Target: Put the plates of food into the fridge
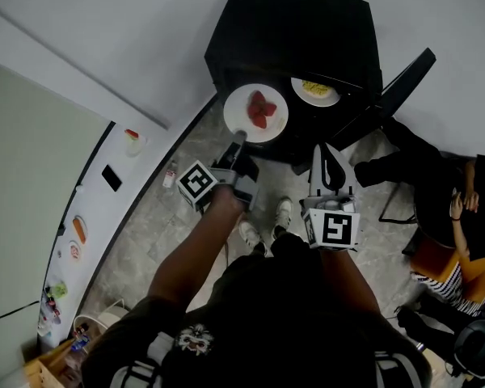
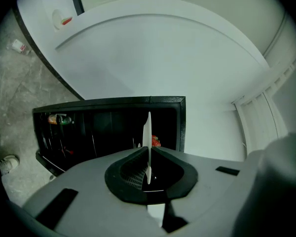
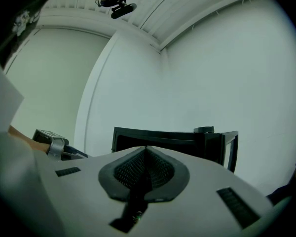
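Observation:
A white plate carrying red fruit pieces hangs in front of the open black fridge. My left gripper is shut on its near rim. In the left gripper view the plate shows edge-on, pinched between the jaws of the left gripper, with the fruit just beyond. A second white plate with yellow food lies inside the fridge. My right gripper is shut and holds nothing, low in front of the fridge; in its own view the right gripper points at the fridge.
The fridge door stands open to the right. A white counter with small items runs along the left, and a small bottle lies on the stone floor beside it. A seated person is at the right.

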Demonstrator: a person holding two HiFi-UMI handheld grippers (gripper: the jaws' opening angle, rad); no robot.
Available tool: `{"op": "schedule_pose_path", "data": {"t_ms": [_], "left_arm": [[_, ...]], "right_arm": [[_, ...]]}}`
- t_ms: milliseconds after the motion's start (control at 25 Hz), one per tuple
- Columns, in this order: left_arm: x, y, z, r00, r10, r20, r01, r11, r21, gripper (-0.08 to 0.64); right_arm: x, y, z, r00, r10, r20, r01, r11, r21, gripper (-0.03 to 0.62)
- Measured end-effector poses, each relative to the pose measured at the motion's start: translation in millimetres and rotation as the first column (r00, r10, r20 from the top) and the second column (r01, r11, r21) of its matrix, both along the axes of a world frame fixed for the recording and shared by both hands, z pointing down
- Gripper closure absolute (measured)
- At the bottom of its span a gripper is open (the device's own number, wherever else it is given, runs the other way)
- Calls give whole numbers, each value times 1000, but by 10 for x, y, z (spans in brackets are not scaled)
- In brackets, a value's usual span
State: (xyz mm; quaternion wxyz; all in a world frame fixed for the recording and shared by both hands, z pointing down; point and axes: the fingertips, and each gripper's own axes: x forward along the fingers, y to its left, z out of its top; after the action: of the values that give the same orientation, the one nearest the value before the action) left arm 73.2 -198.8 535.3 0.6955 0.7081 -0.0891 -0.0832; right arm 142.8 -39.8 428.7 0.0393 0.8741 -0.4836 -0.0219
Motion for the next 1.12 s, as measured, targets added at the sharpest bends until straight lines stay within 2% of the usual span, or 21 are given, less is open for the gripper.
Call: {"op": "schedule_pose_path", "data": {"t_ms": [360,480,640,1120], "left_arm": [[379,-132,190,999,-36,20,37,999,-15,523],[478,-213,243,999,-45,22,46,999,-13,523],[584,-306,292,998,-60,31,61,998,-8,523],[892,-446,357,994,-109,29,110,994,-19,523]], "right_arm": [[91,7,128,999,-36,17,36,999,-27,566],[134,-21,170,998,-43,37,44,999,-24,568],[141,-147,77,996,-87,37,86,996,36,566],[189,-310,202,981,-176,83,175,984,21,566]]}}
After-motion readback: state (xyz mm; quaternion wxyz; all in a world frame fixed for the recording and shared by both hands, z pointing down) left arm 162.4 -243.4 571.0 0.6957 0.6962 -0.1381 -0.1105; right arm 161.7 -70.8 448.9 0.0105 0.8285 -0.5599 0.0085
